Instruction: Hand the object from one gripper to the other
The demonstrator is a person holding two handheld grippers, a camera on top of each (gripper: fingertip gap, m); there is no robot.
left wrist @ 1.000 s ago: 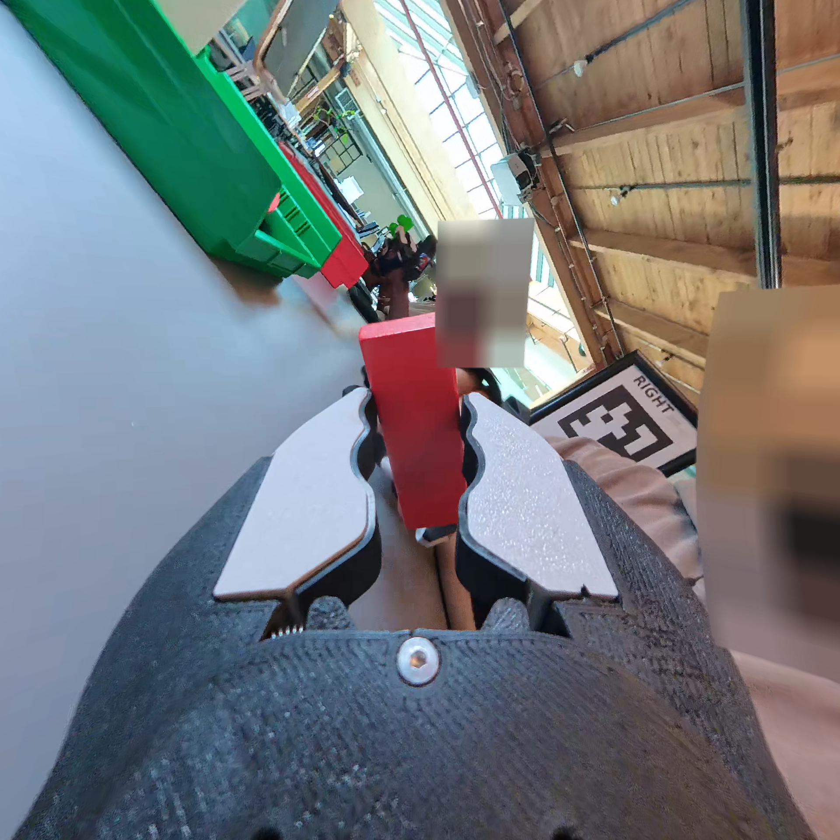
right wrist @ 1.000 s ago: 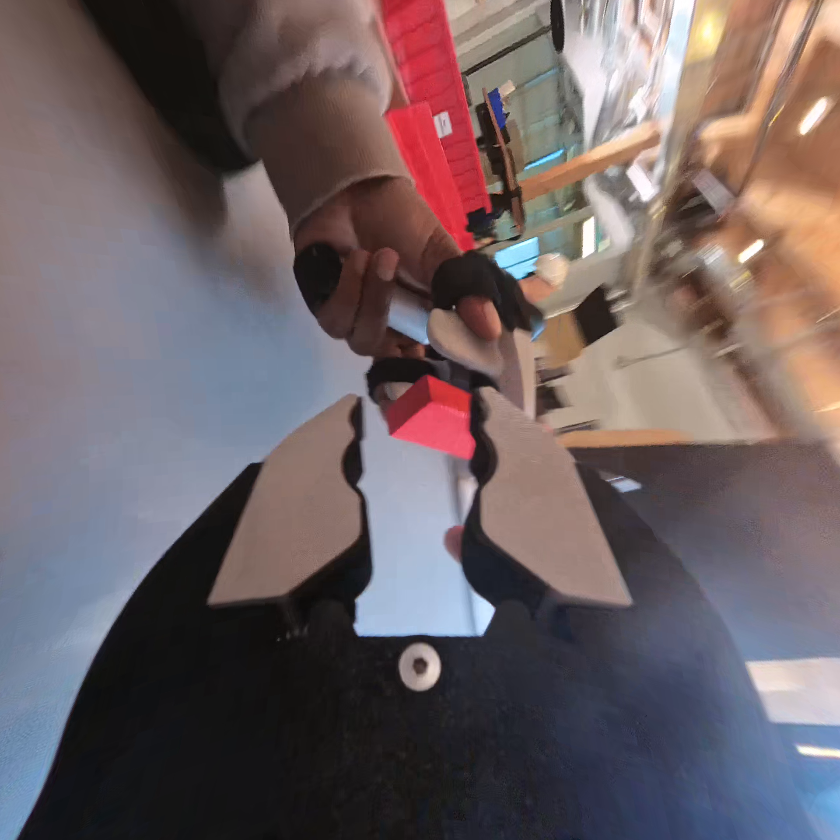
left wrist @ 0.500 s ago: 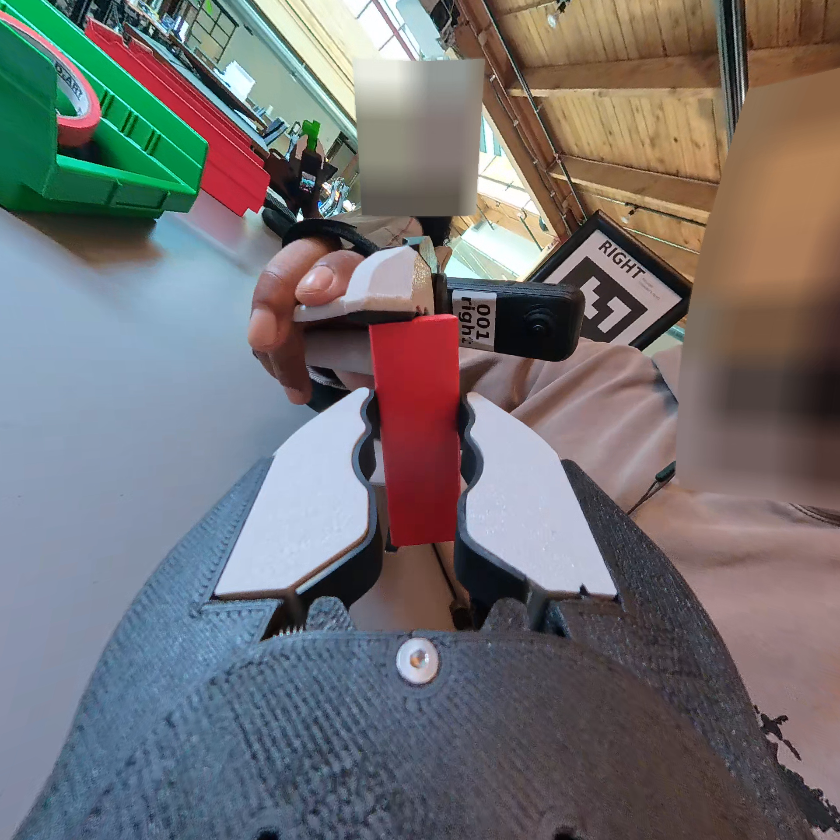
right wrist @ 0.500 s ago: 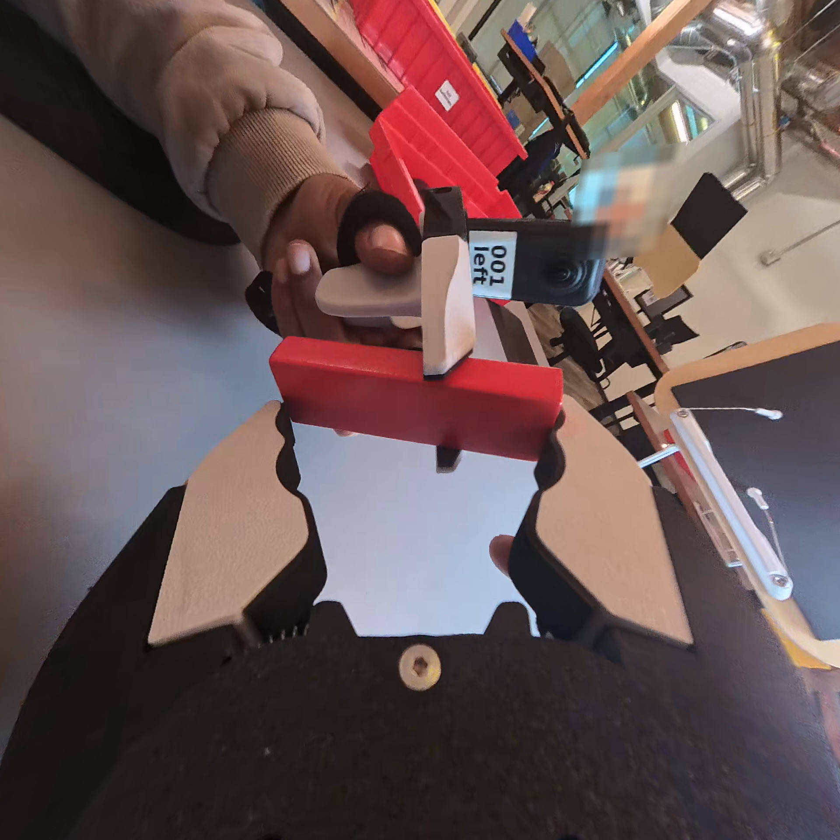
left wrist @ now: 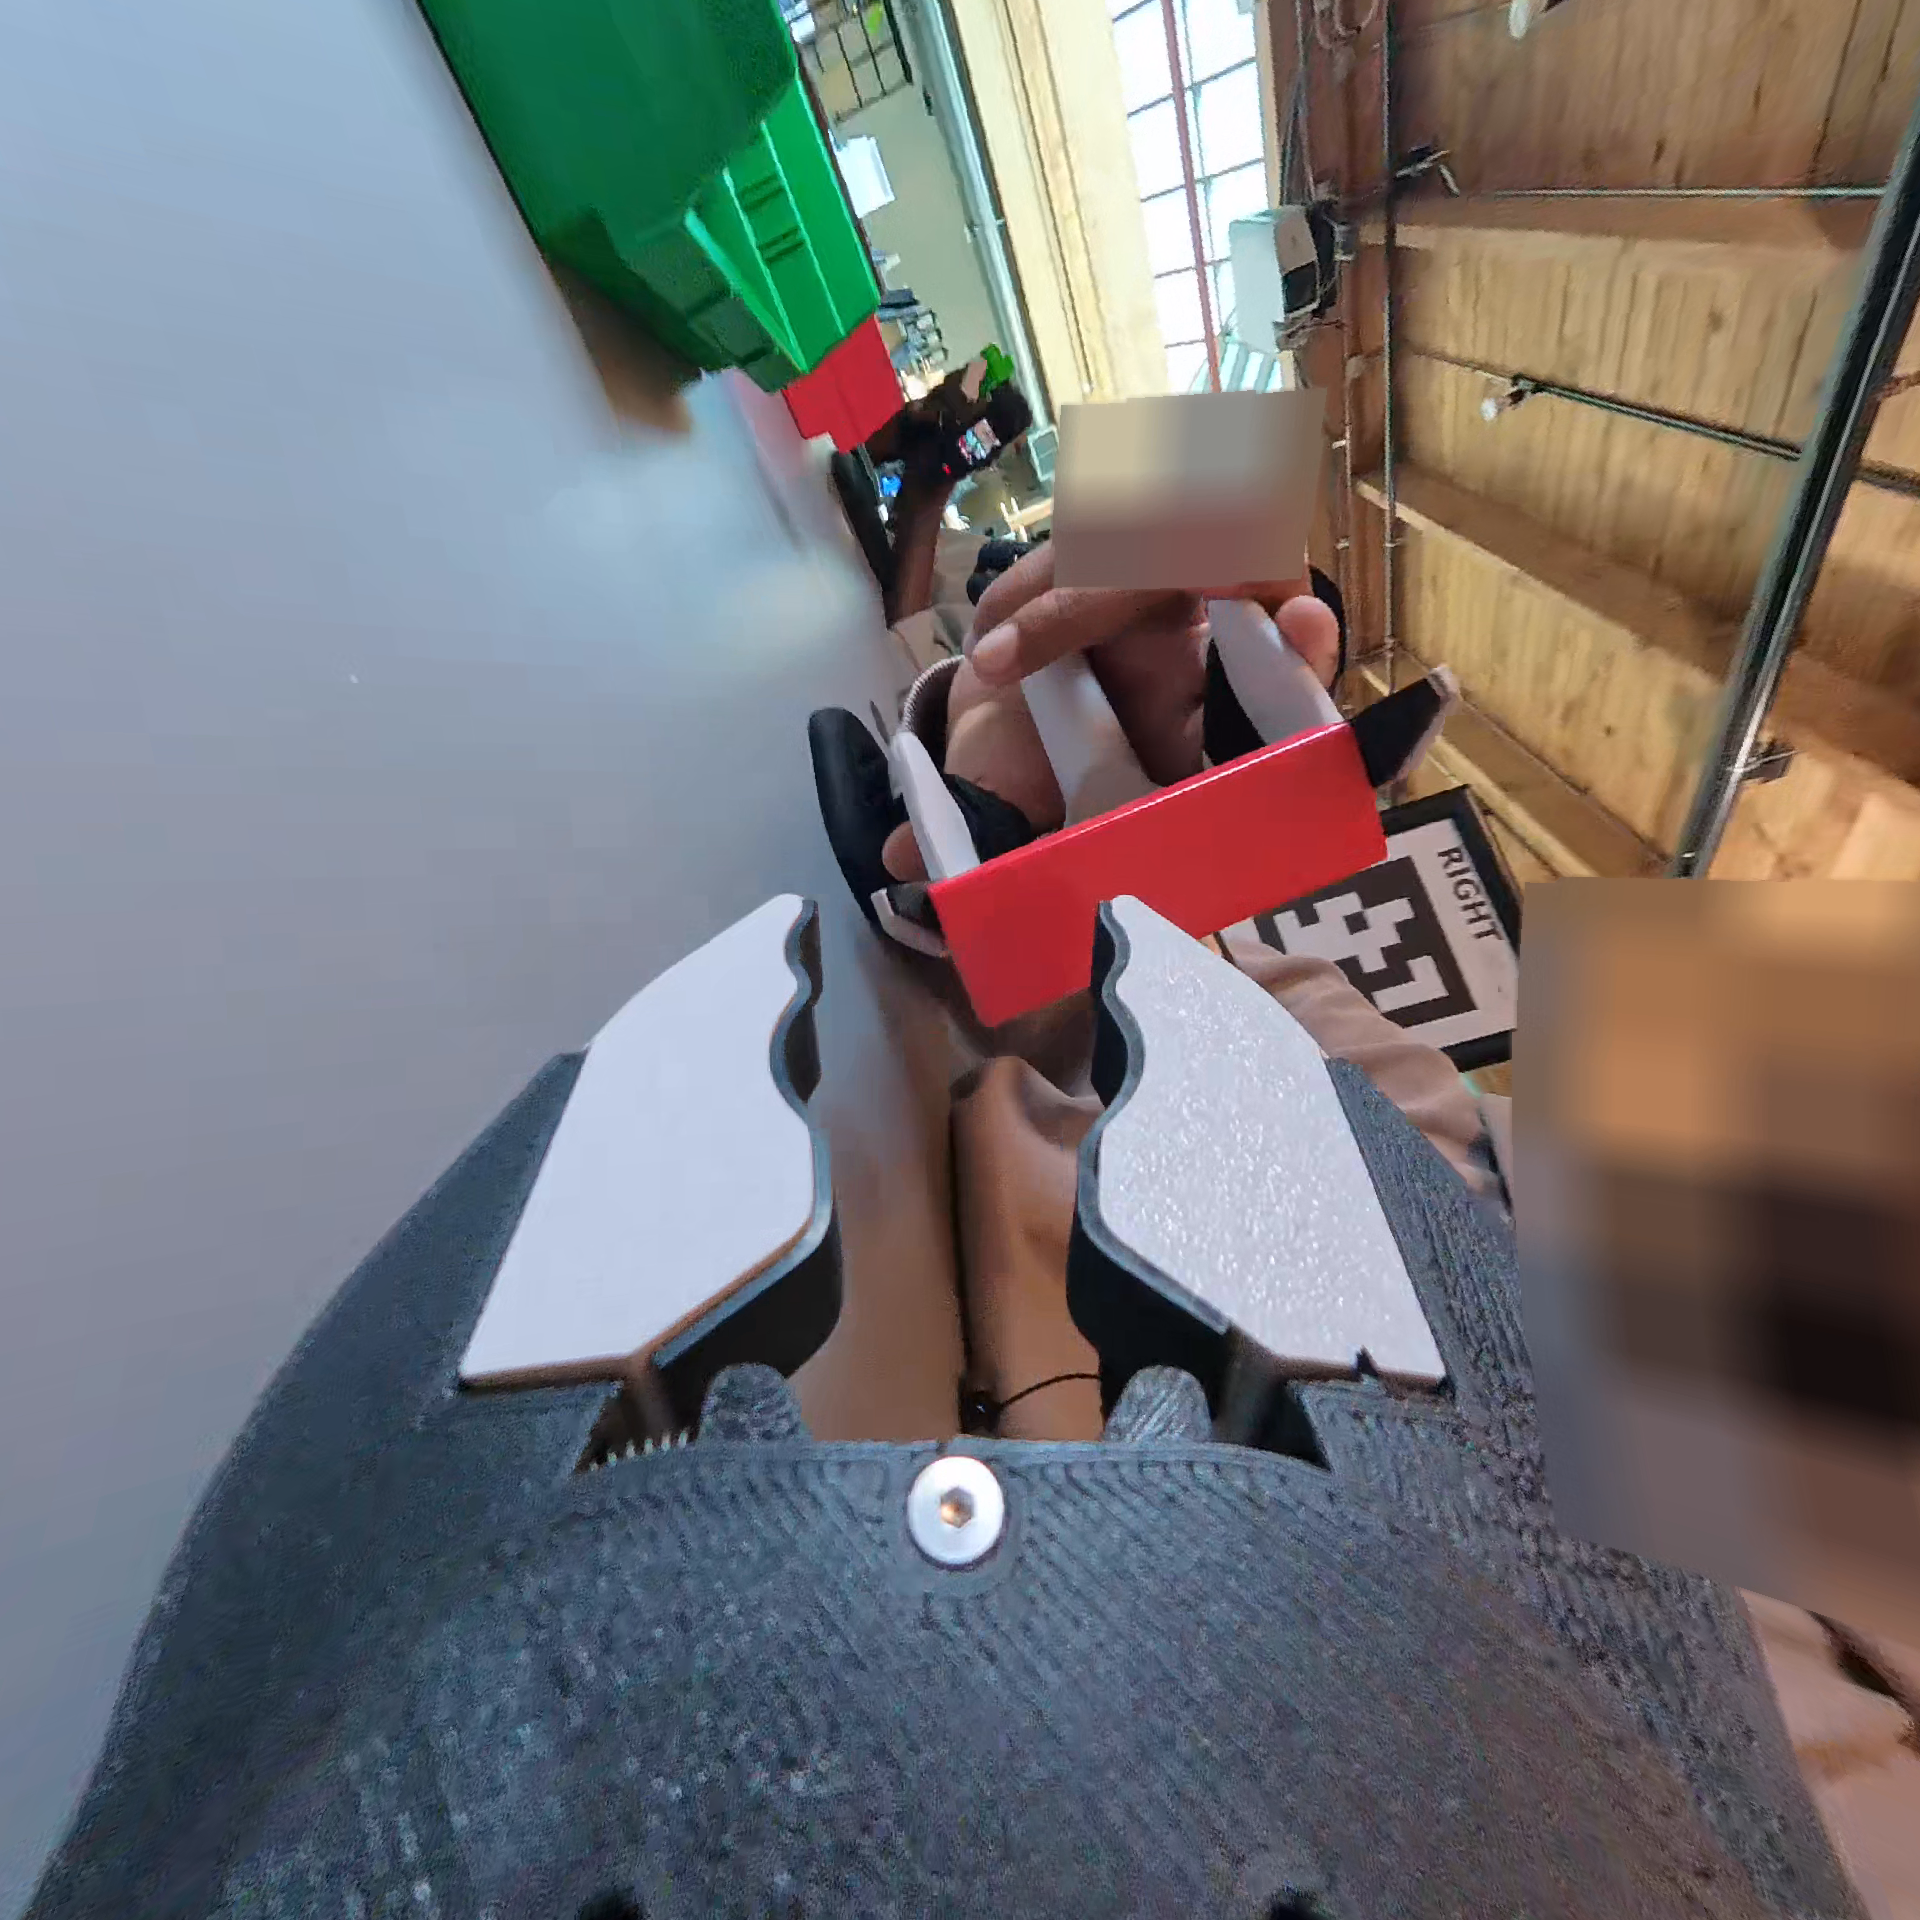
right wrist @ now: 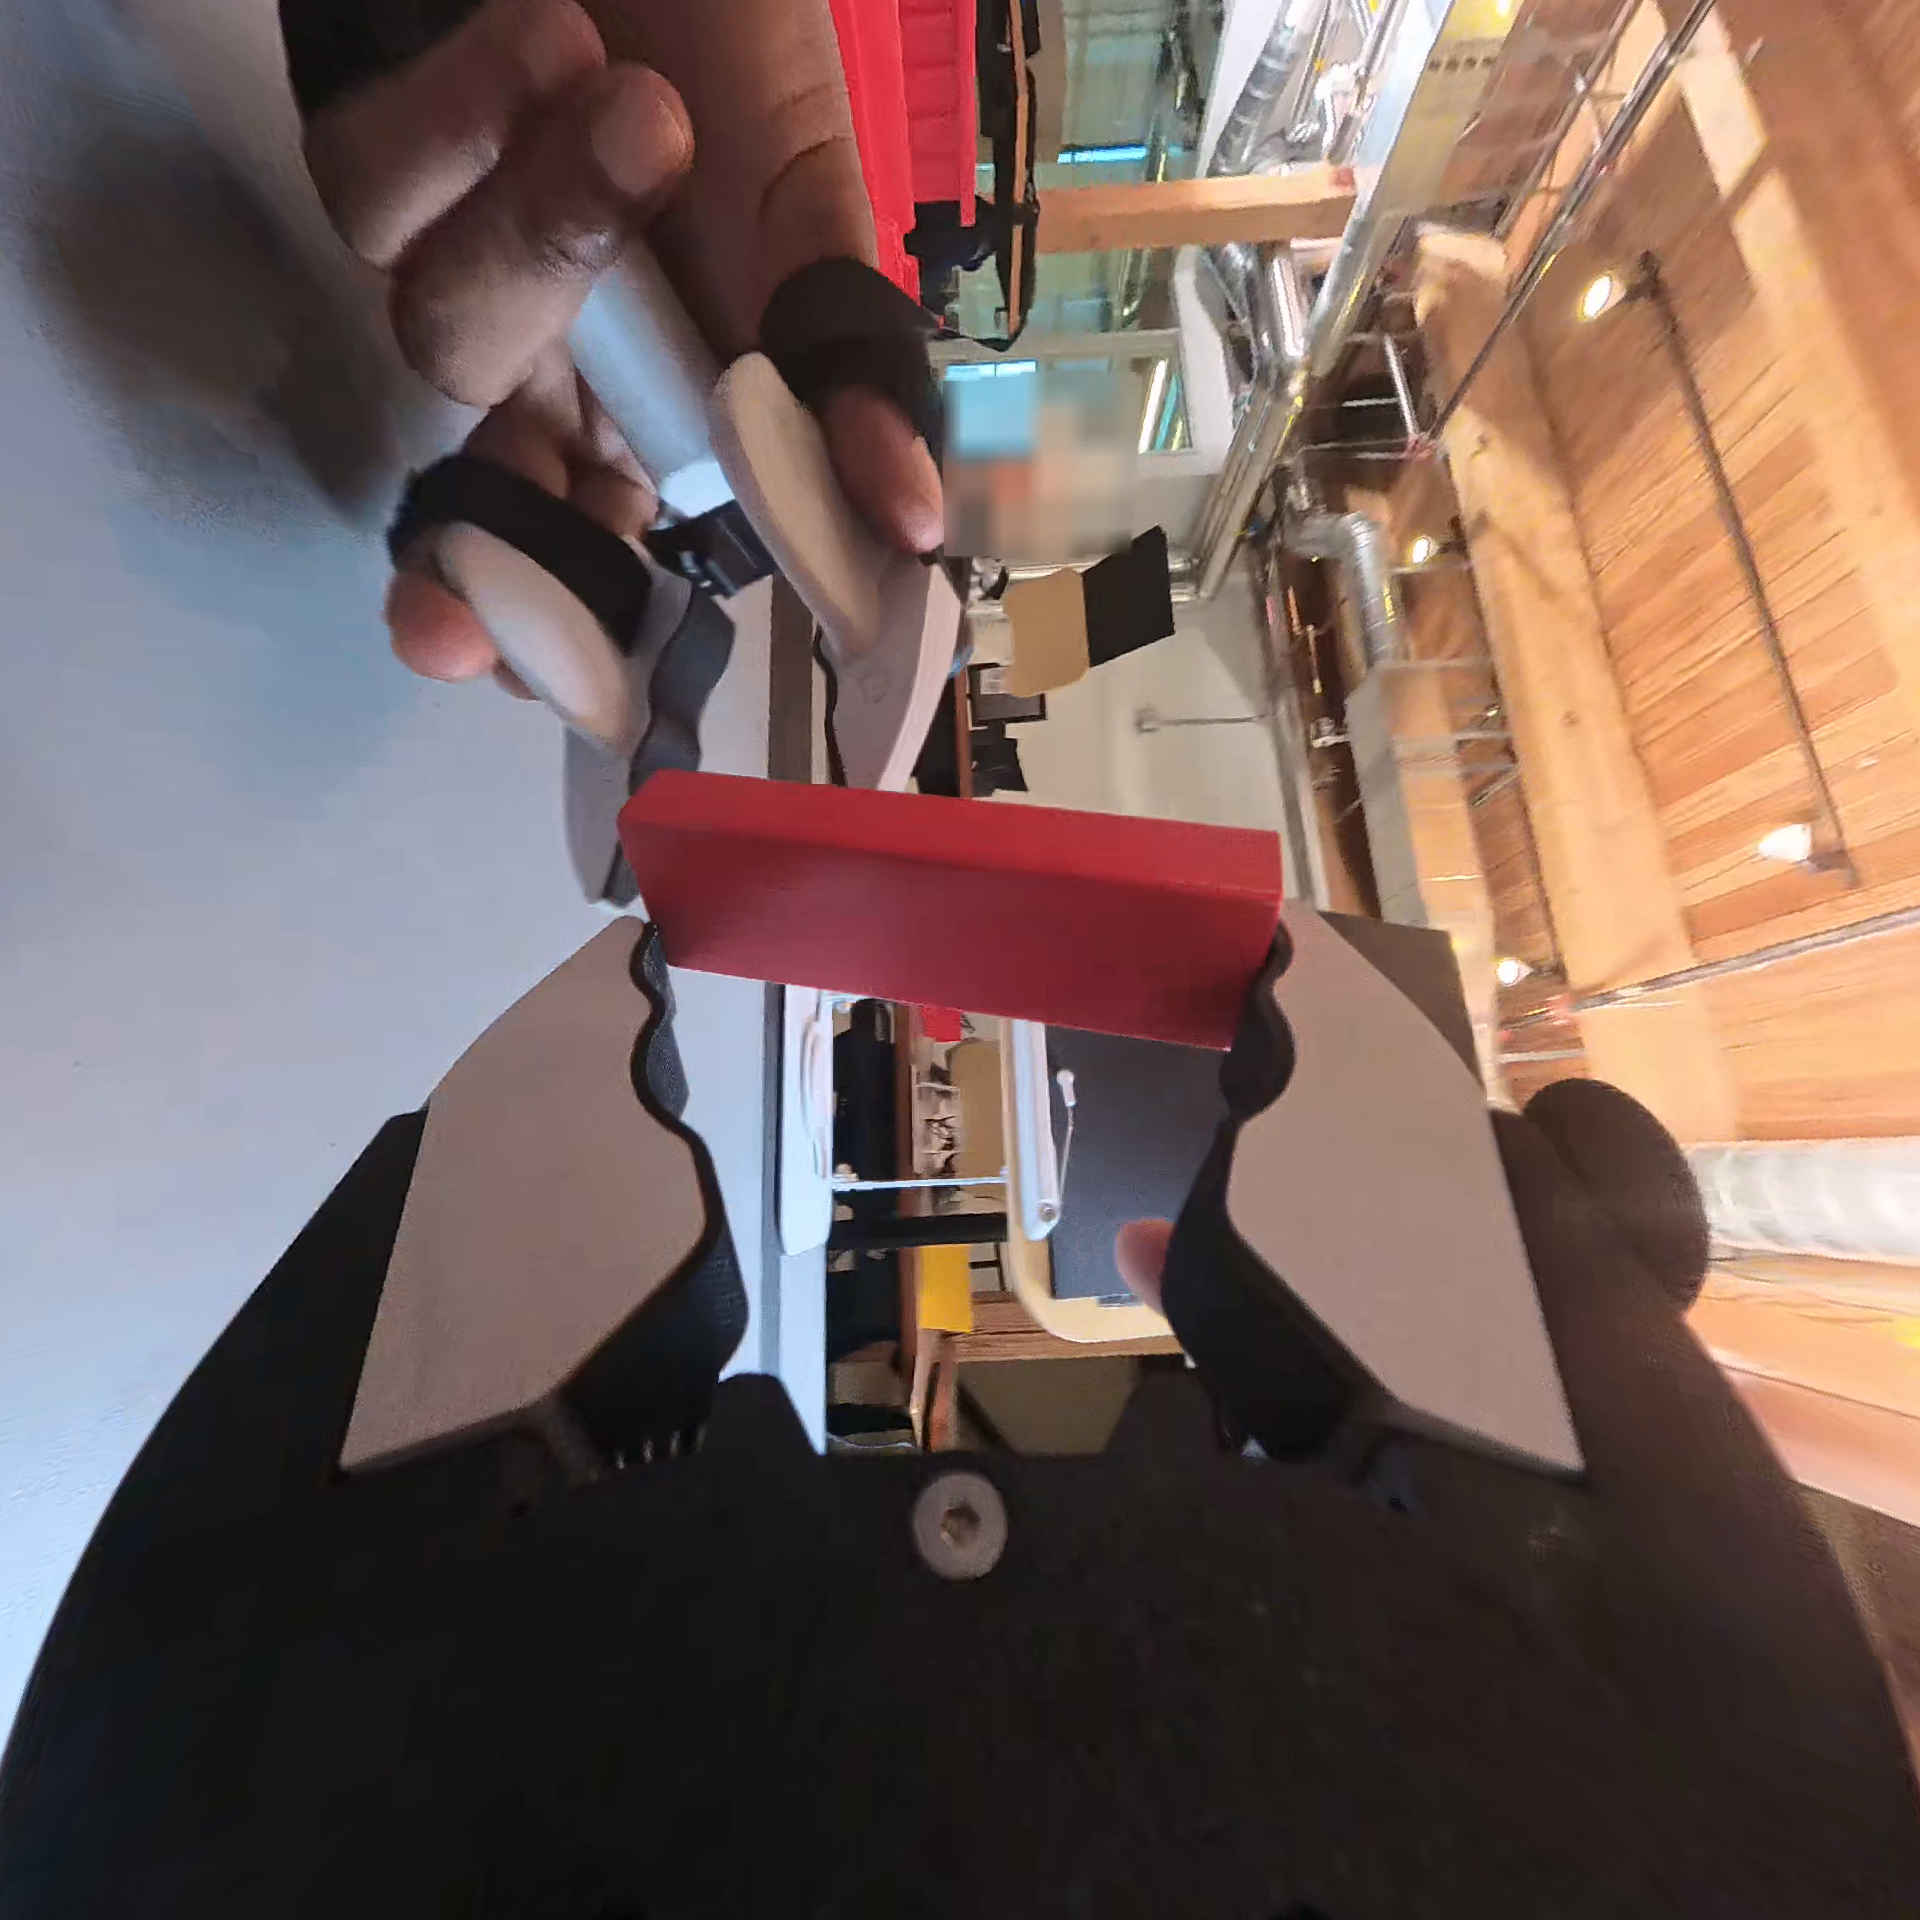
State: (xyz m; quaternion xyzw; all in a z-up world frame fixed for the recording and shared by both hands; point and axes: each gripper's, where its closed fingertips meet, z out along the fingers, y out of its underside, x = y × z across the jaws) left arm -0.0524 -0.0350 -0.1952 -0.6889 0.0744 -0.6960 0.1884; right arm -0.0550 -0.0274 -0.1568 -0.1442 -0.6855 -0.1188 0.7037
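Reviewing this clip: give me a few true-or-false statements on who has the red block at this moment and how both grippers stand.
1. The right gripper grips the red block by its two short ends. True.
2. The left gripper is clamped on the block. False: its jaws stand apart with nothing between them.
3. The block lies on the grey table. False: it is held in the air.
4. Green bins stand on the table. True.

Left gripper fingers parted, red block clamped endwise in right gripper
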